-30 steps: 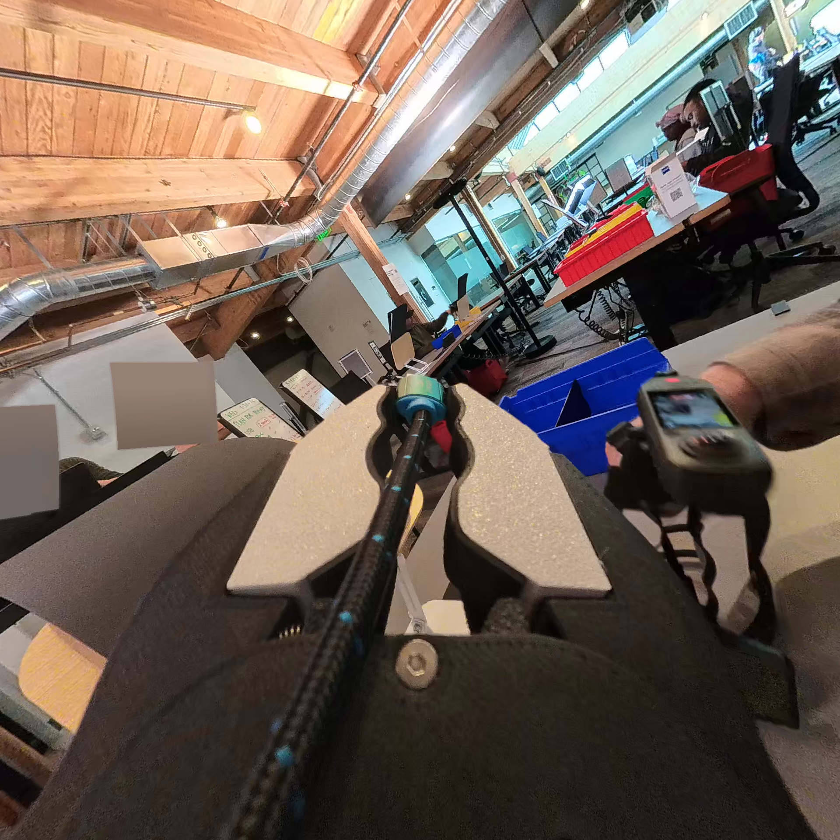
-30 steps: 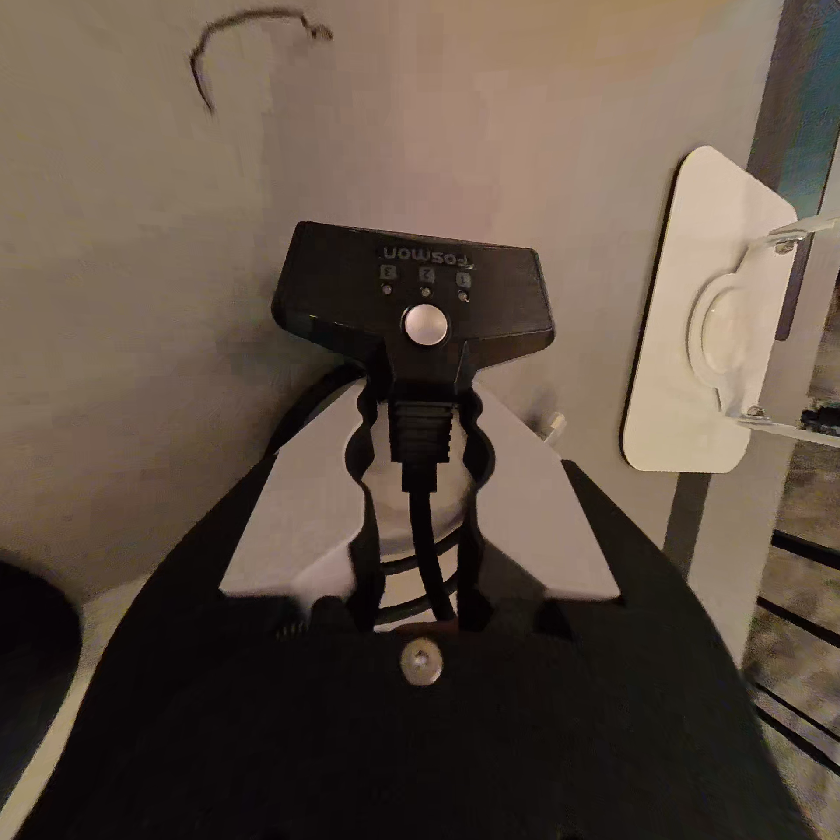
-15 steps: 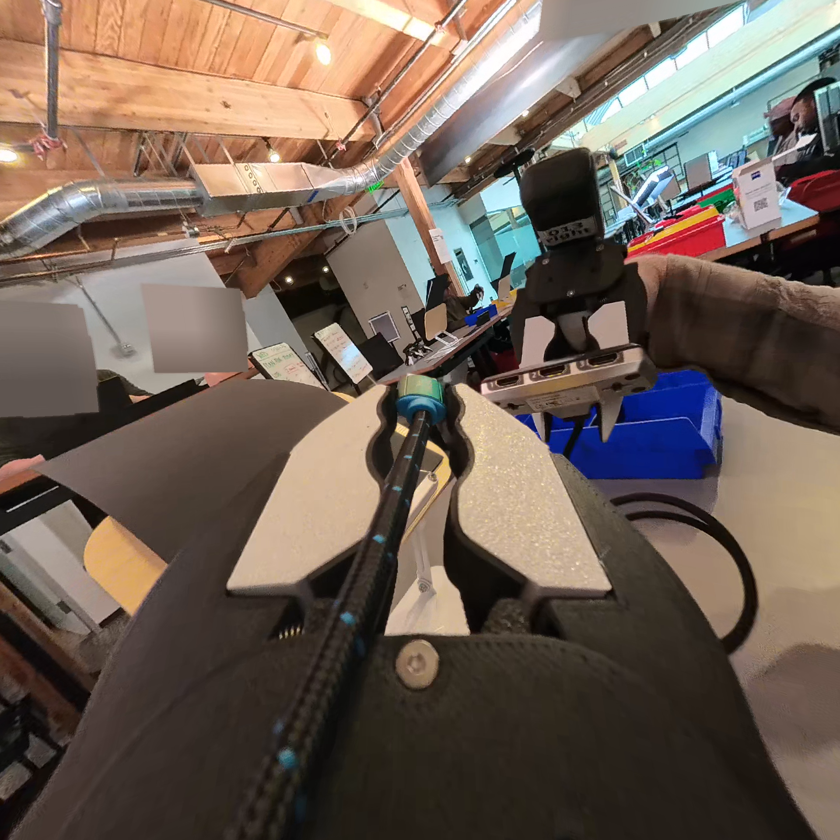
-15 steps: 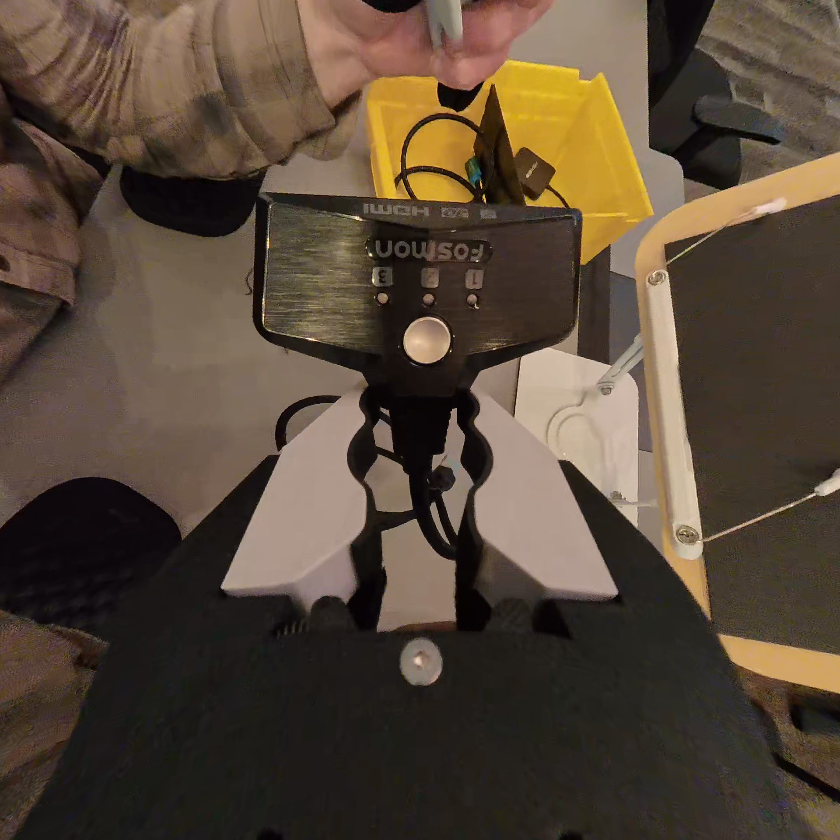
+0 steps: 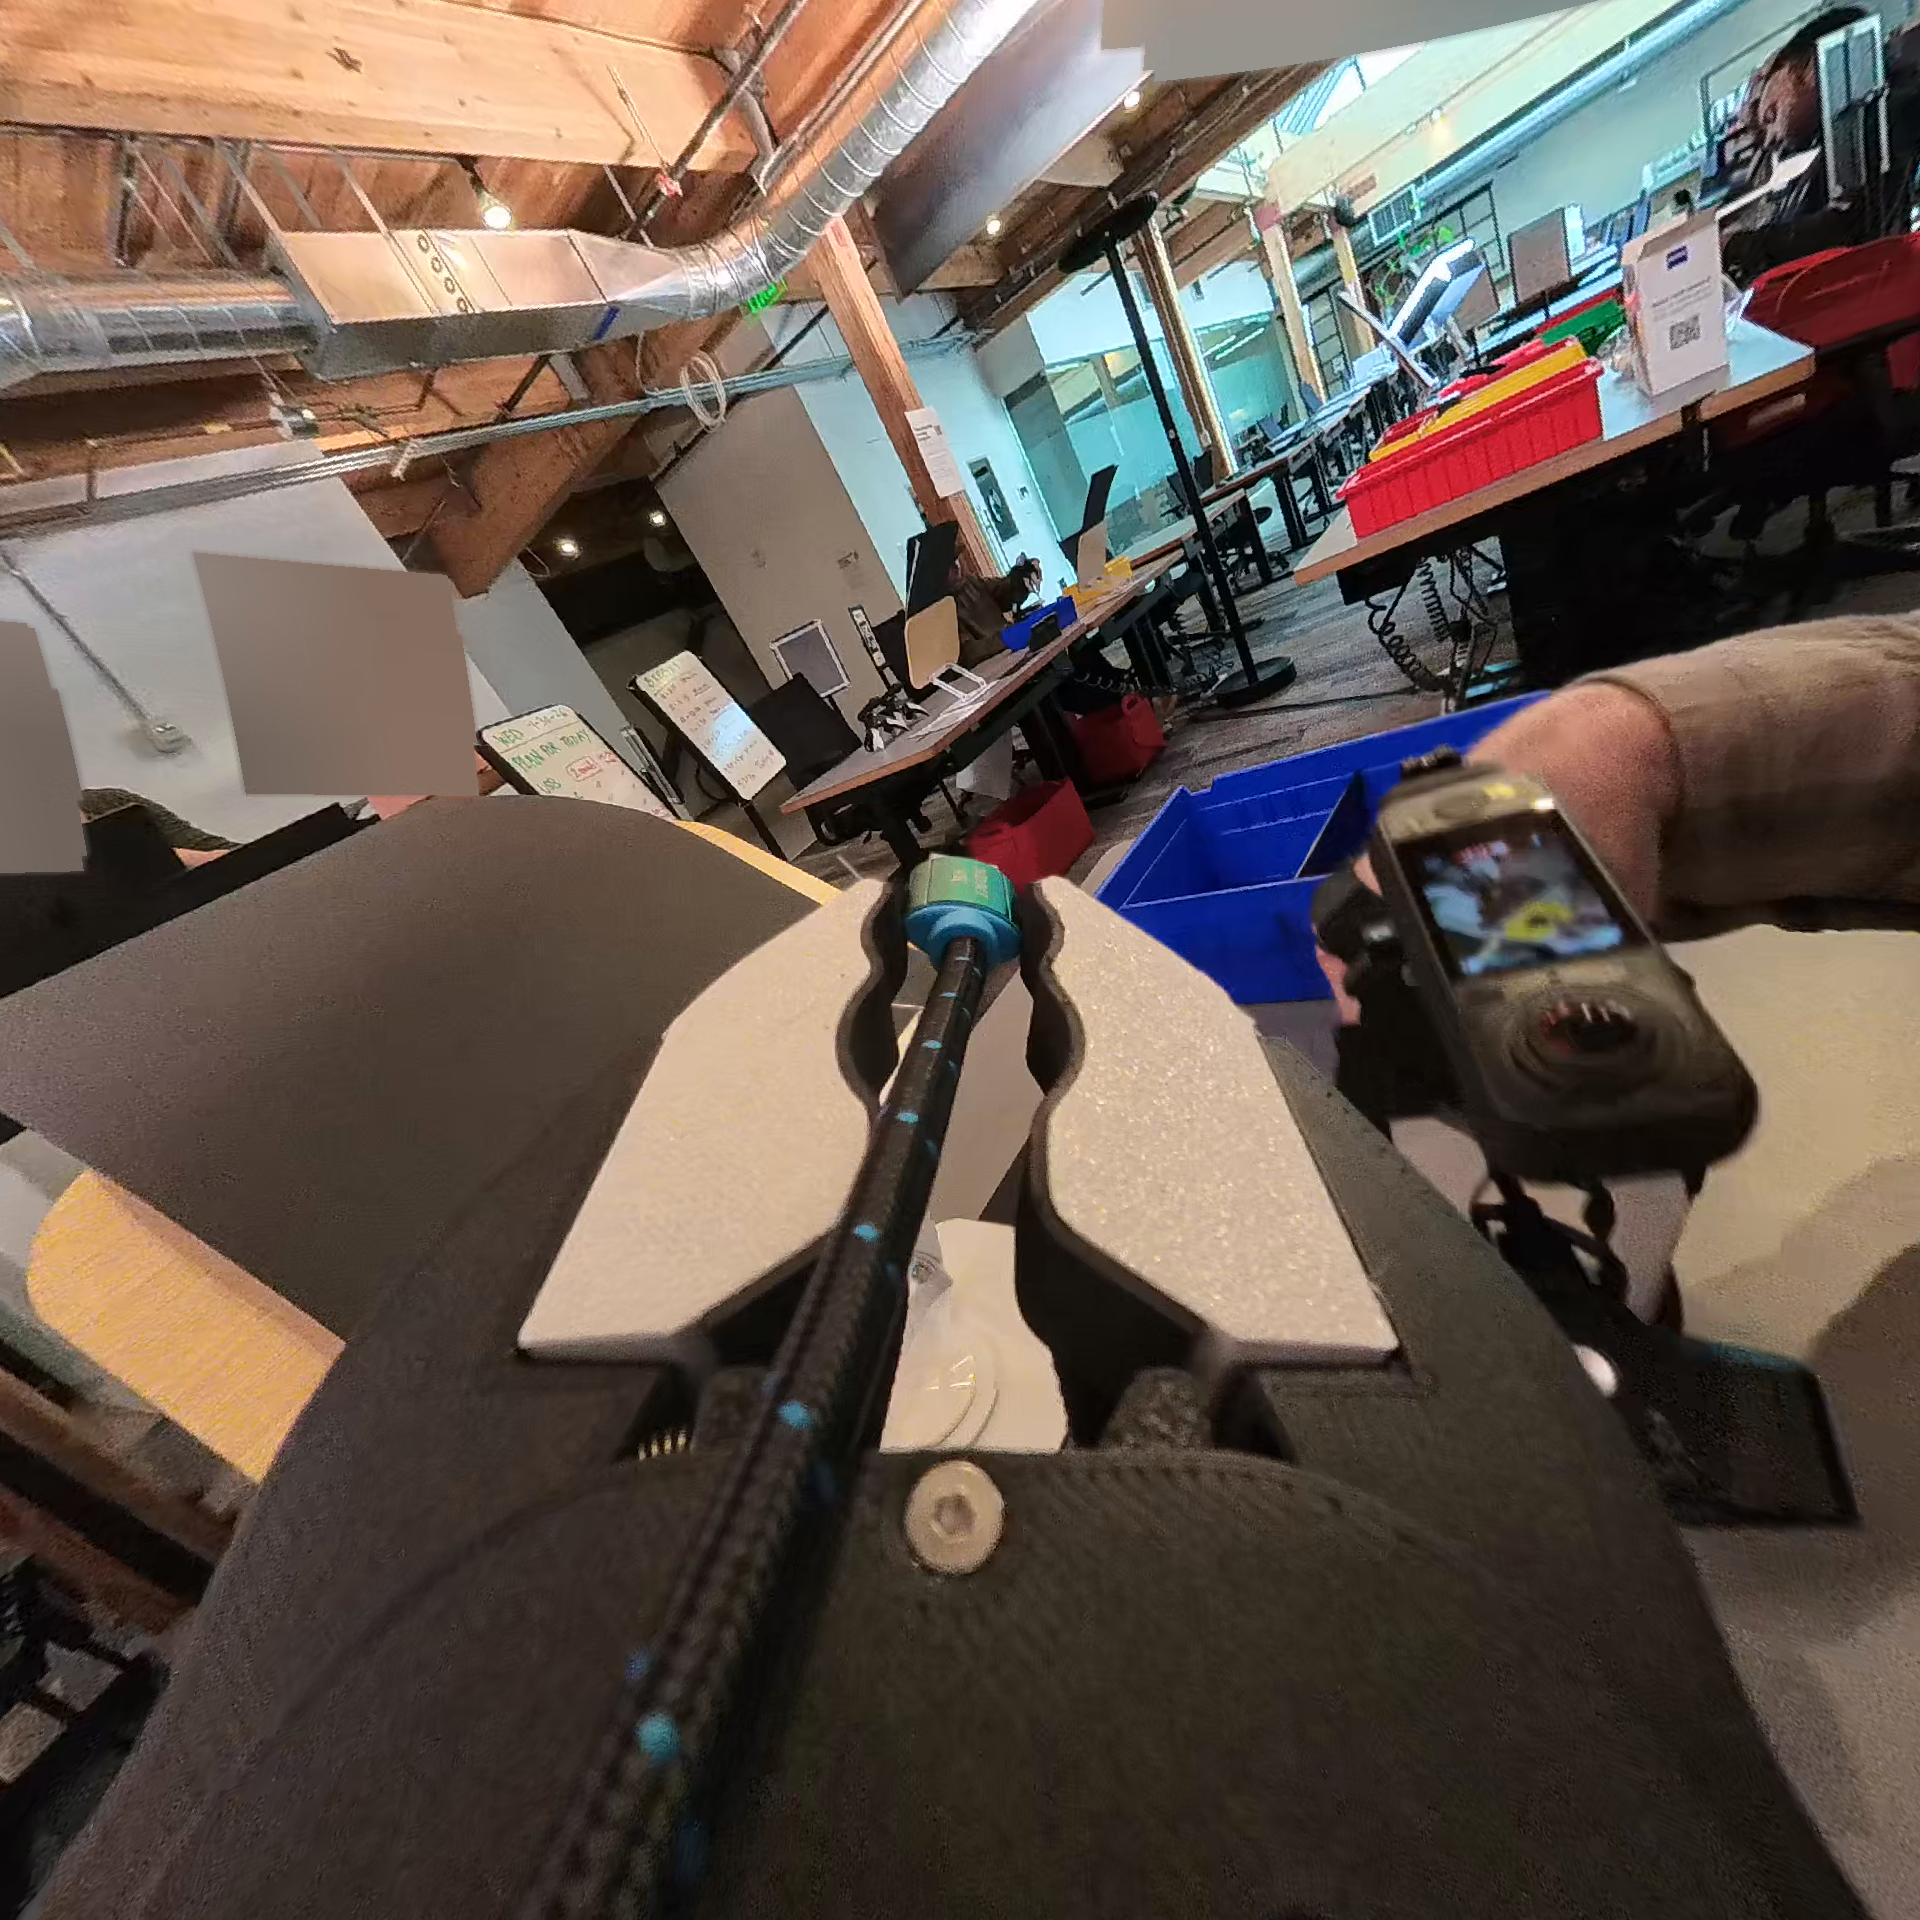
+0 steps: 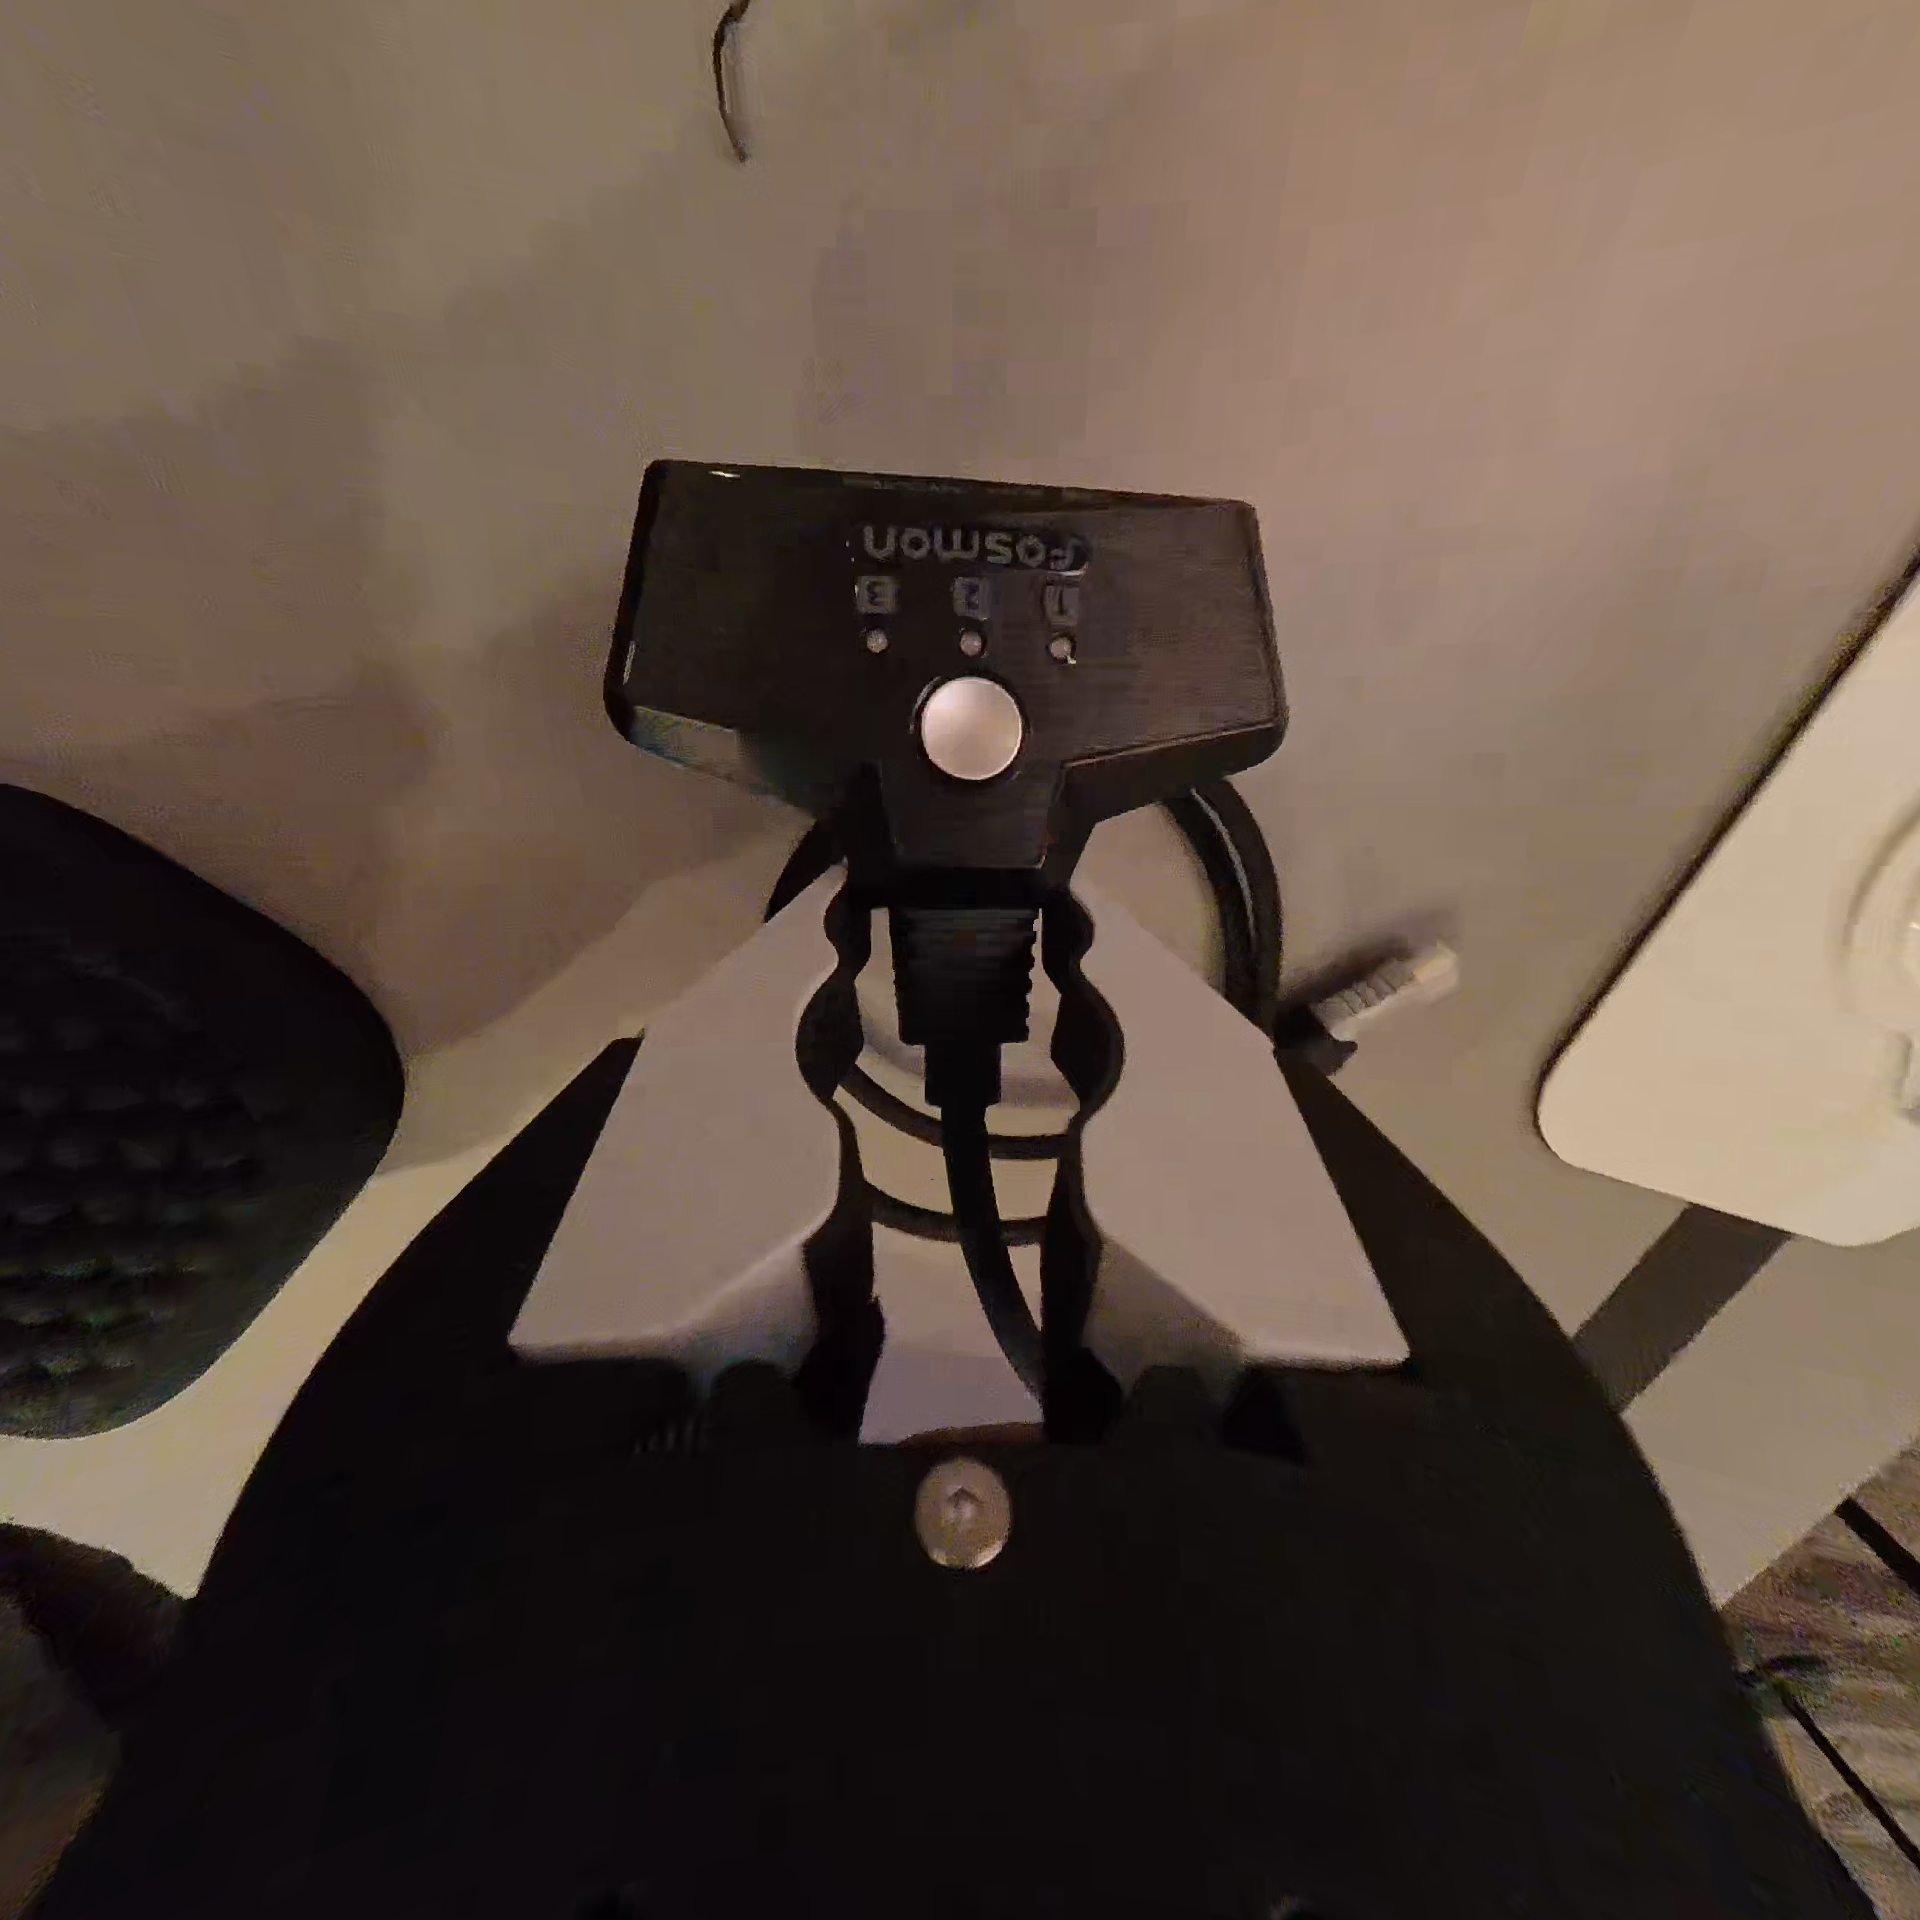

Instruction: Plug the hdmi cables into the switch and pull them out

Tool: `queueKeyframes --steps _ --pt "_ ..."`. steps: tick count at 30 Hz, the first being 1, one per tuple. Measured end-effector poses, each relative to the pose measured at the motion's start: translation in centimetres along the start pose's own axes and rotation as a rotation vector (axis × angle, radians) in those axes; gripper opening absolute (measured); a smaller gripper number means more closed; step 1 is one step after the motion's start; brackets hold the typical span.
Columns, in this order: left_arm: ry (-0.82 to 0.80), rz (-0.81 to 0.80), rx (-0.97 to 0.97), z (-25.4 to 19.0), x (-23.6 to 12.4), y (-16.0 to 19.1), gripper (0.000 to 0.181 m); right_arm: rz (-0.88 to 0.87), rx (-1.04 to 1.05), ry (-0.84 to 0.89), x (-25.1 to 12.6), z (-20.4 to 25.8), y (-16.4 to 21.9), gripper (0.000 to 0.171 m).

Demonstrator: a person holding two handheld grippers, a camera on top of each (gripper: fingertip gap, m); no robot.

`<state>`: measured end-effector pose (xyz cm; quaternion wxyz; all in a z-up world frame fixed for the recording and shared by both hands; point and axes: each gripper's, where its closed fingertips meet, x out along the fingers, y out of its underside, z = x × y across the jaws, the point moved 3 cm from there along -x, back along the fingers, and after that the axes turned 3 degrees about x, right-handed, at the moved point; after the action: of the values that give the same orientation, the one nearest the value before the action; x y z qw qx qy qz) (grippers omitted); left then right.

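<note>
I counted one braided cable (image 5: 914, 1101) at the centre of the left wrist view, one blue bin (image 5: 1236, 883) at right of centre, and two whiteboards (image 5: 566, 758) at left of centre. In the right wrist view I counted one switch (image 6: 945, 634), bearing one round button (image 6: 969, 727) and three indicator dots (image 6: 971, 643), and one white plate (image 6: 1756, 987) at the right edge.

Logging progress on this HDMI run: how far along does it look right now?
Both pieces are gripped: the left gripper is shut on the braided cable behind its plug; the right gripper clamps the switch by its tail. Left: mating them; no plug shows in the switch here.
</note>
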<state>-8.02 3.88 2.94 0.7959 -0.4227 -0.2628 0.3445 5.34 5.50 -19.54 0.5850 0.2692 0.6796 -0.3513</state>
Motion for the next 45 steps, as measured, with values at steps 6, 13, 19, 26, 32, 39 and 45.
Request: queueKeyframes --steps 6,13,19,26,32,39,45 --pt "0.003 -0.011 -0.004 0.0 -0.1 -0.1 0.021 0.009 0.015 -0.054 3.5 1.2 0.1 0.031" --pt "-0.002 -0.015 -0.001 0.2 -0.3 -0.1 0.021 -0.109 0.046 -0.039 2.7 1.5 -0.8 0.076" --pt "-0.012 -0.02 0.002 0.5 -0.6 -0.4 0.021 -0.097 0.061 0.13 1.8 1.2 -1.4 0.129" --pt "-0.02 -0.031 0.013 0.6 -0.9 -0.8 0.021 -0.063 -0.053 0.407 2.0 2.5 -5.2 0.153" --pt "-0.029 -0.037 0.032 0.6 -1.2 -1.3 0.021 0.047 0.041 0.391 3.3 2.9 -4.7 0.123" --pt "-0.037 -0.048 0.037 0.8 -1.6 -1.7 0.021 0.005 0.104 0.228 4.1 2.7 -4.4 0.112" --pt "-0.043 -0.05 0.023 1.3 -2.0 -1.4 0.021 -0.158 0.185 0.057 3.0 2.3 -4.6 0.112"
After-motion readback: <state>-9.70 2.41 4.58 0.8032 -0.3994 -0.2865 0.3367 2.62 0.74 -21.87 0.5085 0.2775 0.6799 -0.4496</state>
